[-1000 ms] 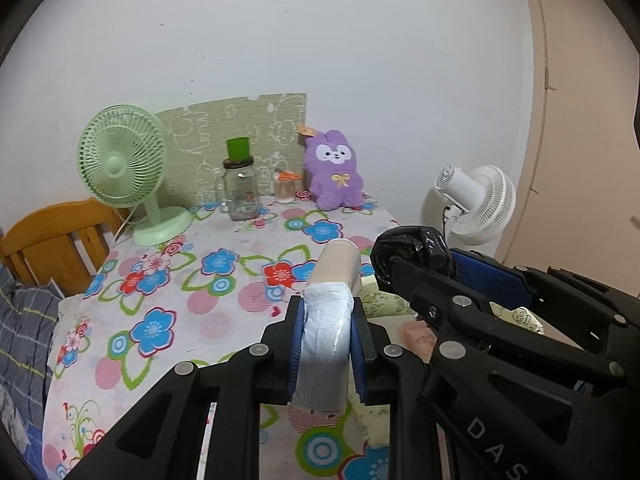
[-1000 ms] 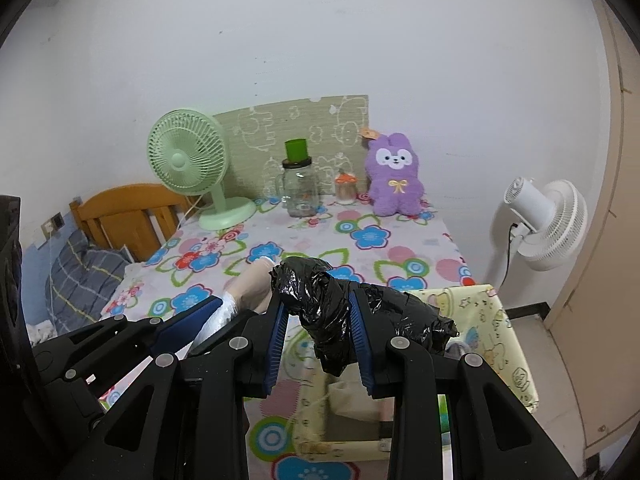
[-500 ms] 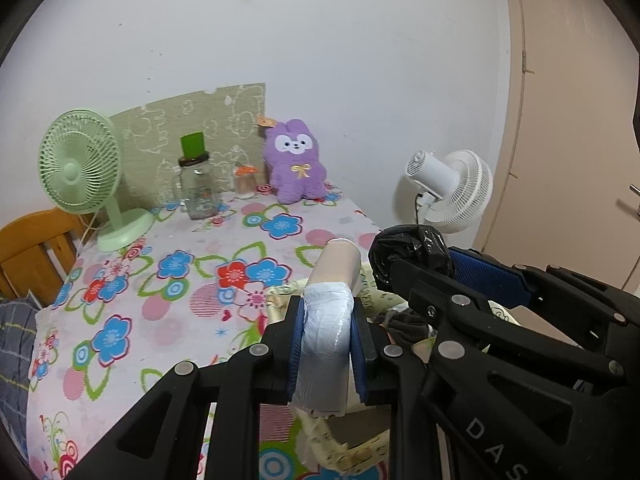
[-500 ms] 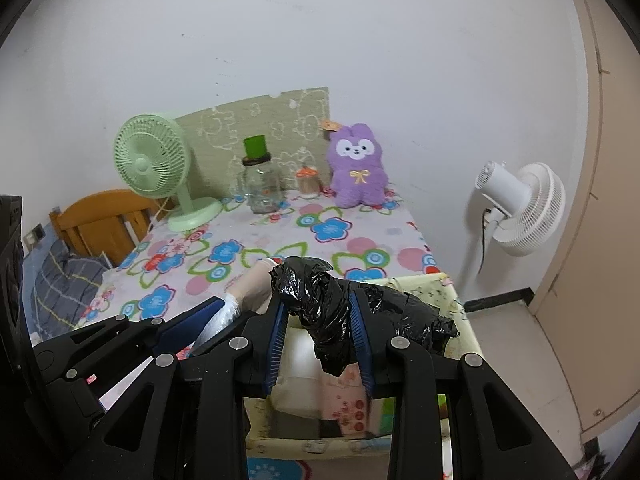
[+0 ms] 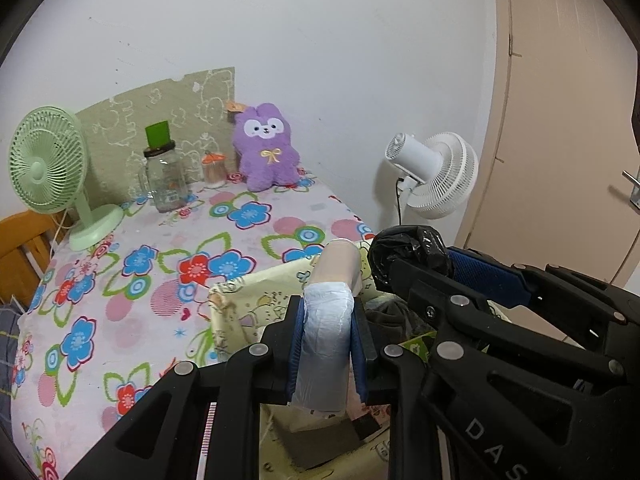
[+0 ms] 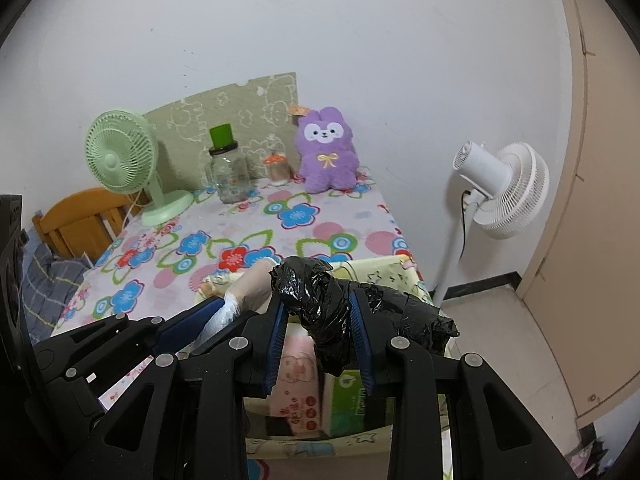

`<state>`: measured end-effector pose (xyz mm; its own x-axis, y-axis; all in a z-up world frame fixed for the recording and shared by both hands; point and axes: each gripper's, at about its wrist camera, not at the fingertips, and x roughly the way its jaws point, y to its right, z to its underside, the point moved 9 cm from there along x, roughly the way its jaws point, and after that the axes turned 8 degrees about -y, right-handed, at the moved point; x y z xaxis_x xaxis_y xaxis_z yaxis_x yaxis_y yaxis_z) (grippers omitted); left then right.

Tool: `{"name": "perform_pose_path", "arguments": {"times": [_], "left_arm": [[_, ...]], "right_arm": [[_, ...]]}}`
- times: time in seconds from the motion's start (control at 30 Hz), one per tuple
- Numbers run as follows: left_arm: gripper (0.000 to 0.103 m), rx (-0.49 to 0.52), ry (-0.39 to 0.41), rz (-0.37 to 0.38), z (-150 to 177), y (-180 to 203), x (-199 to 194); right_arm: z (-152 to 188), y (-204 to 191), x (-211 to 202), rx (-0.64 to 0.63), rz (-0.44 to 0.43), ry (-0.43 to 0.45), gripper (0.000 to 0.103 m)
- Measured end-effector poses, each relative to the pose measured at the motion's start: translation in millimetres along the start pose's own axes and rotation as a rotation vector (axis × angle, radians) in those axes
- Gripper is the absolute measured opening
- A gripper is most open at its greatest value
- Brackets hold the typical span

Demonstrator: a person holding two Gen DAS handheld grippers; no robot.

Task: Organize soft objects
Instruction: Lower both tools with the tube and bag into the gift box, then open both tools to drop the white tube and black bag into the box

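Left gripper (image 5: 326, 344) clamped on white-wrapped beige roll (image 5: 330, 312), held over yellow fabric bin (image 5: 256, 300) at 6 o'clock on floral tablecloth (image 5: 132, 280). Bin contents: pink tissue pack (image 6: 298, 384), green tissue pack (image 6: 346, 400) side by side; dark item beneath, possibly cloth, unclear. Right gripper (image 6: 320, 344) pinching crumpled black plastic bag (image 6: 336, 320) above bin, at 3 o'clock of roll. Glass jar (image 5: 164, 182) at 11 o'clock, contents unreadable; purple plush (image 5: 268, 148) at 12 o'clock.
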<state>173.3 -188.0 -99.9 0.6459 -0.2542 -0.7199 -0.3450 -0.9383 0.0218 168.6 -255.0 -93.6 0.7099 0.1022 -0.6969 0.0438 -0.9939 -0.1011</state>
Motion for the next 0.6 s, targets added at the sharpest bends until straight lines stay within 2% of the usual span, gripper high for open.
{"name": "perform_pose_path", "arguments": {"times": [0.17, 0.27, 0.33, 0.4, 0.47, 0.53, 0.6], "left_arm": [[0.022, 0.008, -0.021, 0.01, 0.2, 5.9, 12.0], [0.035, 0.018, -0.04, 0.012, 0.5, 7.5, 20.4], [0.048, 0.02, -0.043, -0.004, 0.4, 6.0, 23.1], [0.054, 0.012, -0.058, -0.019, 1.3, 2.6, 26.6], [0.055, 0.012, -0.075, -0.021, 2.5, 0.1, 29.8], [0.065, 0.01, -0.094, -0.028, 4.3, -3.5, 32.8], [0.069, 0.007, -0.103, -0.033, 6.0, -6.4, 34.3]], "right_arm": [[2.5, 8.7, 9.7, 0.014, 0.002, -0.019, 0.034], [3.6, 12.5, 15.5, 0.017, 0.005, -0.03, 0.034], [4.1, 14.2, 19.9, 0.02, 0.003, -0.039, 0.034], [4.2, 13.2, 24.5, 0.02, -0.002, -0.046, 0.034], [3.9, 12.3, 27.9, 0.019, -0.006, -0.05, 0.034], [3.5, 10.4, 31.8, 0.016, -0.005, -0.055, 0.034], [3.3, 8.3, 35.8, 0.013, -0.008, -0.06, 0.034]]}}
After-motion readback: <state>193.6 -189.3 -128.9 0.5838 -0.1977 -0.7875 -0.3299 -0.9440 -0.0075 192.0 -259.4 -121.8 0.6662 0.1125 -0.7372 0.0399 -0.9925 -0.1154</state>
